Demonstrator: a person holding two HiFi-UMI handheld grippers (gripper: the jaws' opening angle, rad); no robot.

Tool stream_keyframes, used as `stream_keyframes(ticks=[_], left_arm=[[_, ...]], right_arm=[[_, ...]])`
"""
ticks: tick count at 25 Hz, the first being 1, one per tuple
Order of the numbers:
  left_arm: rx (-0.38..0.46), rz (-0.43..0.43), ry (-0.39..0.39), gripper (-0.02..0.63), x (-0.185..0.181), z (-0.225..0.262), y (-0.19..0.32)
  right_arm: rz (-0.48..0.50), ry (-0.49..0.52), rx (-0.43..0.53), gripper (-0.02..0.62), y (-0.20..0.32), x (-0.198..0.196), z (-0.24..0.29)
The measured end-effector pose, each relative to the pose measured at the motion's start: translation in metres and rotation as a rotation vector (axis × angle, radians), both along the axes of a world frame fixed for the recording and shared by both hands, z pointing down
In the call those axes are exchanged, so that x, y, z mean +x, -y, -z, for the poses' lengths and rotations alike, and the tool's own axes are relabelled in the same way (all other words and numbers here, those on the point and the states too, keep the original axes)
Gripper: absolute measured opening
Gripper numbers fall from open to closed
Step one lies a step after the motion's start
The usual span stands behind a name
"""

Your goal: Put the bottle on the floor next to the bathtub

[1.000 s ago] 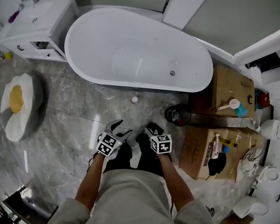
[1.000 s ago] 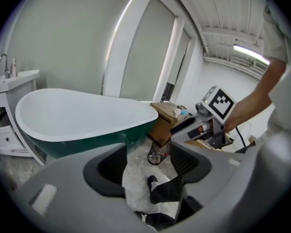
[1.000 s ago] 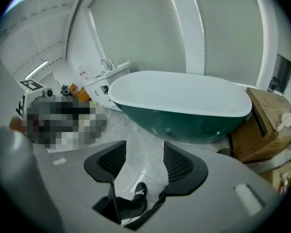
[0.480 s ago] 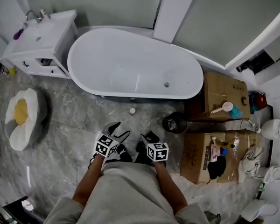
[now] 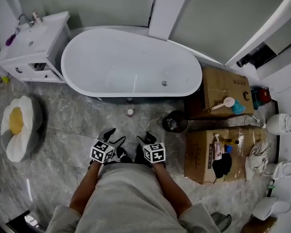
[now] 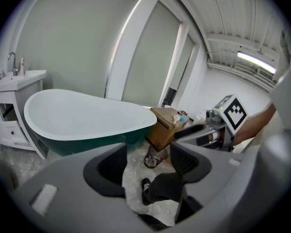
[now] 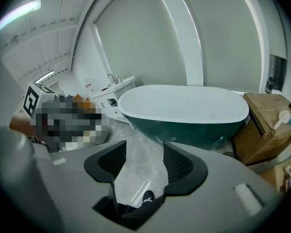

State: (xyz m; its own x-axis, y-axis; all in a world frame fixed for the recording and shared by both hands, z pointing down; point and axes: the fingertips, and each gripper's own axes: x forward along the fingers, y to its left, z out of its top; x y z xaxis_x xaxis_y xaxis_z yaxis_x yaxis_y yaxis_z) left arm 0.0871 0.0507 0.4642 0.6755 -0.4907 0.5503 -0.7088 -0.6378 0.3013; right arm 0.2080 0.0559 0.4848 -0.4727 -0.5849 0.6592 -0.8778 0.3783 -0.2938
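A small bottle (image 5: 130, 112) with a pale cap stands on the grey marble floor just in front of the white bathtub (image 5: 131, 62). It is on its own, with nothing touching it. My left gripper (image 5: 109, 136) and right gripper (image 5: 145, 140) hover side by side a little nearer to me than the bottle. Both are open and empty. In the left gripper view the left gripper (image 6: 148, 164) frames floor and my shoe, with the bathtub (image 6: 87, 120) ahead and the right gripper (image 6: 203, 130) beside it. The right gripper (image 7: 144, 161) points toward the bathtub (image 7: 184, 110).
A black wire bin (image 5: 174, 122) stands right of the bottle. Cardboard boxes (image 5: 223, 89) with toiletries on them fill the right side. A white vanity (image 5: 31, 45) stands left of the tub, and an egg-shaped cushion (image 5: 17, 125) lies on the floor at left.
The view has pulled back and more of my body shows. Both grippers stay open and close together. The bottle stays standing on the floor by the tub.
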Motion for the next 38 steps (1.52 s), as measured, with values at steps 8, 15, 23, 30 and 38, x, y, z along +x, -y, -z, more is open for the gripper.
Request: stream_keyframes(ticks=[8,15,23,30,38], left_arm=[[0.035,0.017,-0.012,0.266,0.009,0.01,0.006],[0.056,0.055,-0.03,0.137,0.004,0.016,0.011],[0.062,0.086,-0.054,0.057,0.001,0.023,0.017],[0.064,0.088,-0.046,0.058,-0.002,0.023,0.017],[0.069,0.084,-0.051,0.058,0.0,0.025,0.017]], right_arm=[[-0.07,0.004,0.011,0.173,-0.002,0.019,0.001],[-0.081,0.014,0.025,0.087,0.0,0.02,0.004],[-0.115,0.029,0.025,0.002,0.004,0.028,0.006],[-0.096,0.029,0.025,0.002,0.005,0.024,0.007],[-0.101,0.027,0.02,0.002,0.006,0.025,0.007]])
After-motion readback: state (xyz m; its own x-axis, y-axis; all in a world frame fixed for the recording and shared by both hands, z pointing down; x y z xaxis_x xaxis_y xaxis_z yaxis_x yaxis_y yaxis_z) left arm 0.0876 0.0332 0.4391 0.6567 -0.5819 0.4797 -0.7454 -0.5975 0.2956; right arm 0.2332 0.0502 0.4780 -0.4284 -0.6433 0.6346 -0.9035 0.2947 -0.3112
